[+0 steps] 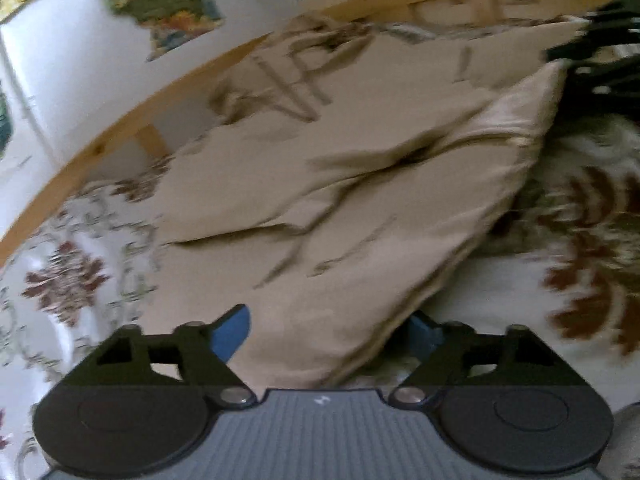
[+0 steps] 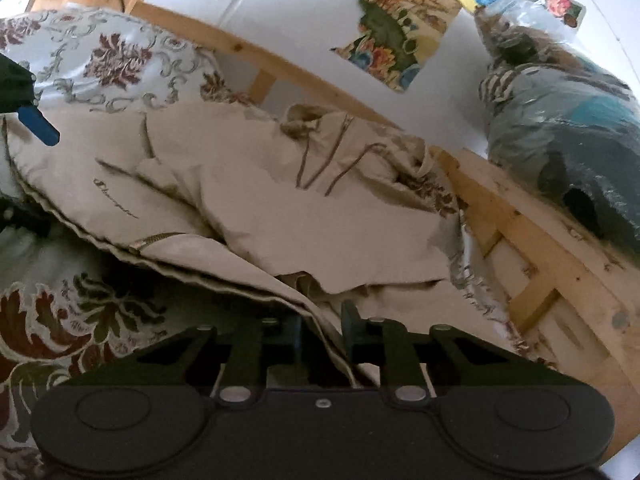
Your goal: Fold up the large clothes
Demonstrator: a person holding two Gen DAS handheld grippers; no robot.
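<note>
A beige zip hoodie with drawstrings lies spread on a floral bedspread. In the left wrist view my left gripper stands wide, a corner of the hoodie between its blue pads; the pads do not visibly squeeze it. In the right wrist view the hoodie shows its zipper and a crumpled hood. My right gripper has its fingers close together, shut on the hoodie's ribbed hem. The left gripper's blue finger shows at that view's left edge, by the hoodie's far corner.
A wooden bed rail runs behind the bedspread, against a white wall with colourful pictures. A clear plastic bag of clothes sits at the right, beyond the rail. The rail also crosses the left wrist view.
</note>
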